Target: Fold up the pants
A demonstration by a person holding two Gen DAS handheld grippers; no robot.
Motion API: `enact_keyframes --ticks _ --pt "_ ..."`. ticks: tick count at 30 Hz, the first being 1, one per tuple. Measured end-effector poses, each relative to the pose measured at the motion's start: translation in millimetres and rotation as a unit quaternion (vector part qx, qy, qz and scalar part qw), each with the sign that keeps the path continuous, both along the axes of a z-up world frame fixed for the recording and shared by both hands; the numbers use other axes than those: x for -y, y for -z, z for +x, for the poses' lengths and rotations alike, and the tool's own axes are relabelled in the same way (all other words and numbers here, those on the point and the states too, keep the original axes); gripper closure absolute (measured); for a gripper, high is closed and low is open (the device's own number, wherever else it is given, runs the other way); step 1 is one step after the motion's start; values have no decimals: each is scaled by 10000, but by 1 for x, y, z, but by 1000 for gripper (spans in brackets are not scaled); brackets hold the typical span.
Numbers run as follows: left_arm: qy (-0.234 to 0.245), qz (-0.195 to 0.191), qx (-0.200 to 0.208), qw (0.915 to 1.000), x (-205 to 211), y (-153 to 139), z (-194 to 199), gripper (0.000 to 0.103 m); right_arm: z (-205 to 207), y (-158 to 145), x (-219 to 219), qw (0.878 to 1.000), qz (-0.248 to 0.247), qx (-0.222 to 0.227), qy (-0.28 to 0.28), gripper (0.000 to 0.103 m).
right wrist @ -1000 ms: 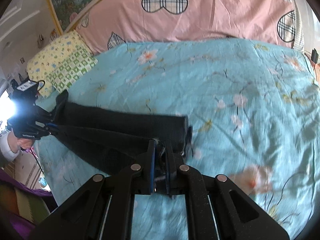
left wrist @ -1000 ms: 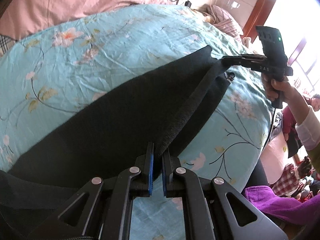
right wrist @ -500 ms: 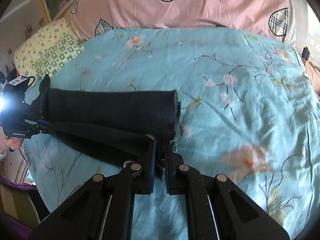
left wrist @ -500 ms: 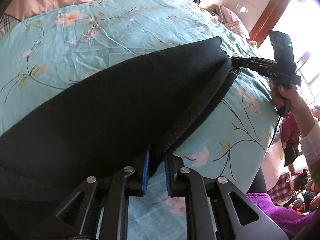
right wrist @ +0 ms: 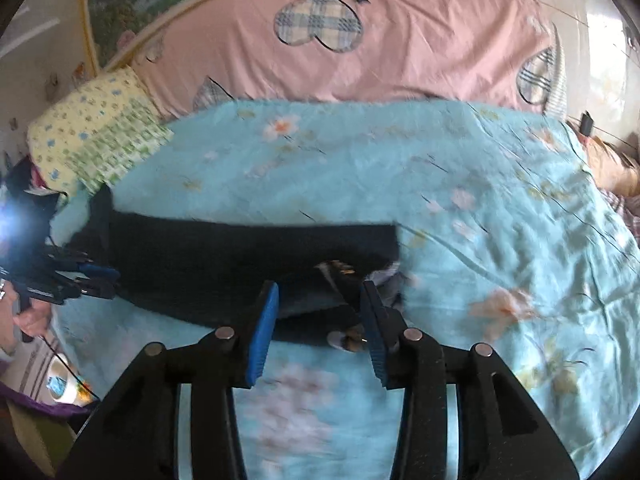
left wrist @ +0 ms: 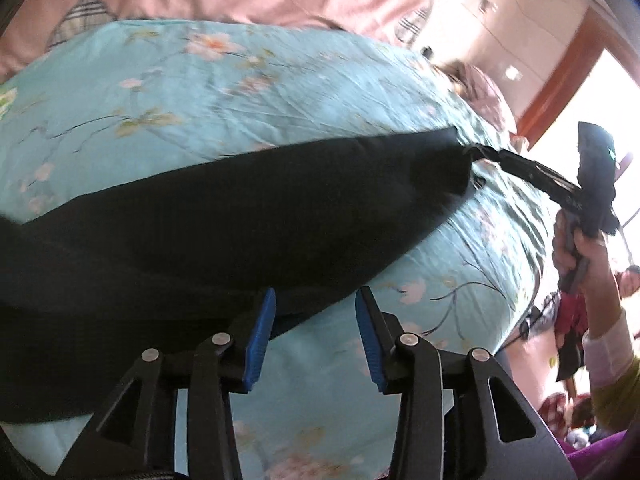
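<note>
Black pants (left wrist: 240, 224) lie folded lengthwise as a long band on the light blue floral bedspread (left wrist: 200, 92). My left gripper (left wrist: 316, 332) is open and empty, its blue pads at the near edge of the pants' one end. My right gripper (right wrist: 320, 324) is open and empty just above the other end of the pants (right wrist: 248, 256), where a waistband with a light label shows. Each gripper appears in the other's view, the right one (left wrist: 480, 156) at the far tip of the pants, the left one (right wrist: 96, 276) at the left end.
A pink quilt with plaid hearts (right wrist: 360, 52) lies along the head of the bed. A yellow patterned pillow (right wrist: 96, 136) sits at the left. The bed edge falls away on the right of the left wrist view, with a purple cloth (left wrist: 600, 452) below.
Both grippers were shut on the pants' ends and have opened, letting the cloth drop flat on the bed. Both have backed off slightly.
</note>
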State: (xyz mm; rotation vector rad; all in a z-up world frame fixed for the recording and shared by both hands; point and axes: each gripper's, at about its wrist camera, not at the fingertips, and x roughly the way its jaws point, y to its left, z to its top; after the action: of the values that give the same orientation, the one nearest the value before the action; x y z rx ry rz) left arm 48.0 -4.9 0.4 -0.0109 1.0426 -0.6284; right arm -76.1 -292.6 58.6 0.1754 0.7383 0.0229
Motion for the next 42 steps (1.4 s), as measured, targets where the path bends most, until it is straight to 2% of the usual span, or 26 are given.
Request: enact_keyframes --ticks 2,3,7,14,25,30,34,36,42 --pt "-241 14 9 9997 -16 -3 0 61 3 -6 -14 9997 -230 86 61 49" --pt "-365 -3 7 9993 -25 -3 1 61 5 -8 -20 9992 -344 136 115 49" --pt "-820 -68 38 9966 -61 -10 5 61 11 -17 -41 9992 -228 339 -24 49" --pt "-1568 -159 76 9875 -125 -20 15 60 37 -17 -88 9963 172 325 -782 49" --pt "-2362 -31 105 9716 -194 -41 38 49 89 3 -164 9810 779 97 -1774 49" --pt "-2816 -153 -225 9591 -218 -48 61 43 110 11 -191 9731 867 -13 -2133 49" --pt "-3130 -143 -646 9475 -222 -50 89 43 125 19 -210 9666 904 -117 -2396 49" --pt "-3242 47 -947 9412 -219 -47 110 42 133 23 -219 9628 897 -189 -2540 49" --pt "-3401 955 -1738 9192 -212 -26 167 42 151 32 -237 9521 827 -394 -2918 49"
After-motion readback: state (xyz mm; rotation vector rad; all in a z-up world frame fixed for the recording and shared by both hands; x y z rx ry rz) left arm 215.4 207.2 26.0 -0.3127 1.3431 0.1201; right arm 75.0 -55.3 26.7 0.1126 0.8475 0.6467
